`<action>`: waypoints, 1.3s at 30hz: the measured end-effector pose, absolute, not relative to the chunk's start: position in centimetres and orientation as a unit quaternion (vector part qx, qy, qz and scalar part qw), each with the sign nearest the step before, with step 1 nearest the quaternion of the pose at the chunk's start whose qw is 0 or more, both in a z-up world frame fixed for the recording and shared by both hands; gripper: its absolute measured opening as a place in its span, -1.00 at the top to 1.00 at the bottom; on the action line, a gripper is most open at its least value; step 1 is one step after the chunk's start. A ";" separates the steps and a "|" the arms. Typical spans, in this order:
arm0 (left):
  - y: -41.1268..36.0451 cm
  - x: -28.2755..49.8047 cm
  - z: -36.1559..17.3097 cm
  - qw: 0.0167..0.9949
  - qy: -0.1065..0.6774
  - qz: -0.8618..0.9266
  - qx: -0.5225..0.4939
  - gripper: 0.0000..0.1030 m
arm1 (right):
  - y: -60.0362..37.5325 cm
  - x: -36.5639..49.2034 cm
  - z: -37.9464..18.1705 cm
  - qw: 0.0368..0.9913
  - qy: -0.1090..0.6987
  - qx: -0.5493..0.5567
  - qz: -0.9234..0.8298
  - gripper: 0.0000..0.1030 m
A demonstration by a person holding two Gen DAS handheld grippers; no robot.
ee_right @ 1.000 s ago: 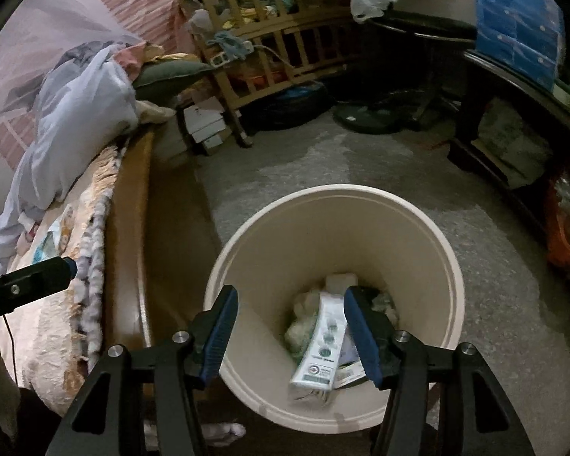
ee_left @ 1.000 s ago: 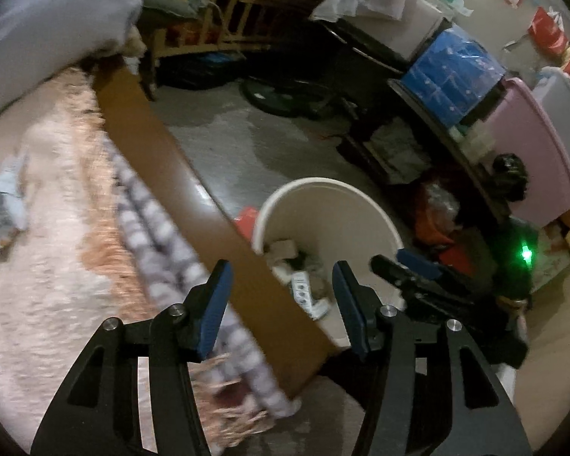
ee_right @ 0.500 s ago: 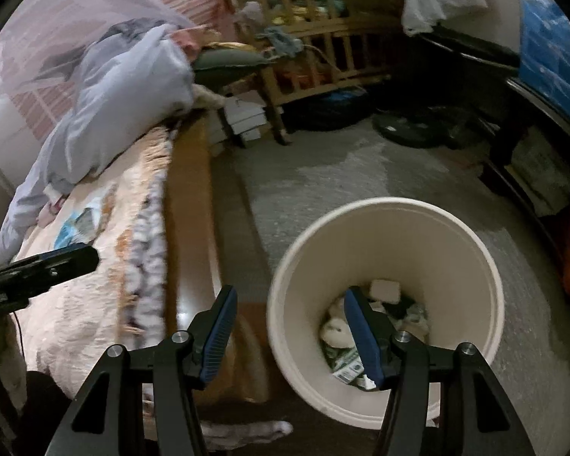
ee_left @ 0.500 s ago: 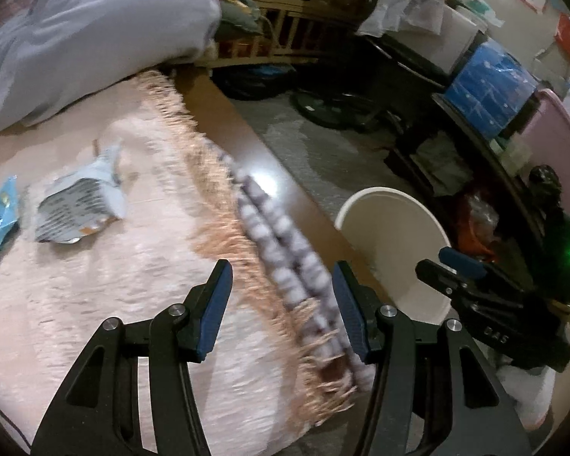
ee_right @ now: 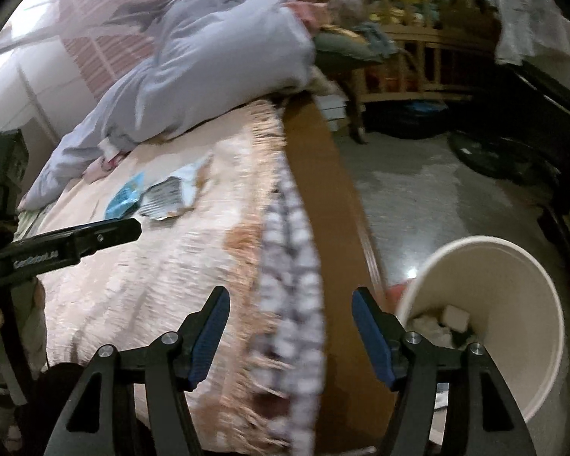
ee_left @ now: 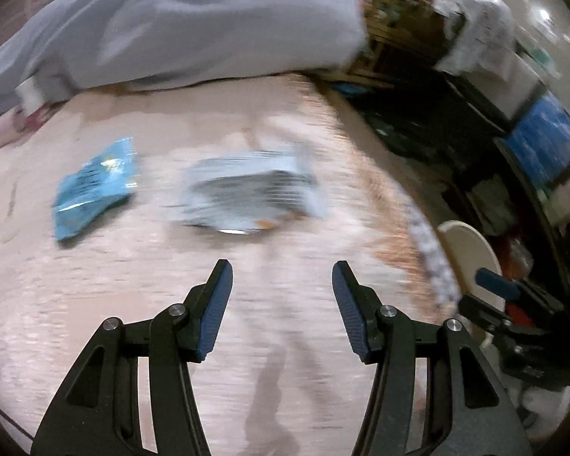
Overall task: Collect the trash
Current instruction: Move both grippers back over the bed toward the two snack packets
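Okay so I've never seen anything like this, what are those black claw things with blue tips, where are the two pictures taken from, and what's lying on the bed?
They are two hand-held grippers, one per hand, each with a fisheye camera looking along its fingers. One picture is from the left gripper, one from the right gripper. Both are open and hold nothing. On the pink blanket lie a blue wrapper and a grey packet, both blurred. Beside the bed stands a cream bin with trash inside.

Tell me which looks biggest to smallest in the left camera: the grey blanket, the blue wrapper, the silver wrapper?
1. Grey blanket, by far.
2. Silver wrapper.
3. Blue wrapper.
The silver wrapper is blurred by motion, so its lead over the blue one is unsure.
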State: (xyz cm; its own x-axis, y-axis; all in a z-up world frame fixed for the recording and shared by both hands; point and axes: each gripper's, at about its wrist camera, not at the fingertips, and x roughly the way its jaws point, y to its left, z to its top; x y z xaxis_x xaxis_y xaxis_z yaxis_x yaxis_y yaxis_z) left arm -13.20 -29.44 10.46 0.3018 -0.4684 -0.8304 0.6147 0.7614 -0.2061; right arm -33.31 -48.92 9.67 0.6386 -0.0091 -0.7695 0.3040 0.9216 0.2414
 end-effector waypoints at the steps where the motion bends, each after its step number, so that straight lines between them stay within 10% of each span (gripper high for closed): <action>1: -28.1 -12.0 10.3 0.809 0.486 -0.322 0.071 -0.03 | -48.5 -32.8 9.7 0.888 0.418 0.174 -0.083 -0.25; 23: -18.5 10.7 5.1 0.850 0.508 -0.132 0.038 -0.03 | -43.2 -14.7 12.3 0.905 0.412 0.109 0.017 -0.44; 39: -12.3 3.8 3.9 0.800 0.554 -0.229 0.000 -0.03 | -42.7 -12.1 6.8 0.834 0.504 0.181 0.136 -0.45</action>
State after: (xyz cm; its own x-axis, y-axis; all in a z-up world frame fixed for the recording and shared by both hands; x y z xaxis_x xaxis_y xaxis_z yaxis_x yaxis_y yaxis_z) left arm 3.81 -12.27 3.87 0.2805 -0.3673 -0.8868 0.3664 0.8949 -0.2548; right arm -12.12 -42.66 6.77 0.4553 0.4084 -0.7911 -0.0435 0.8977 0.4384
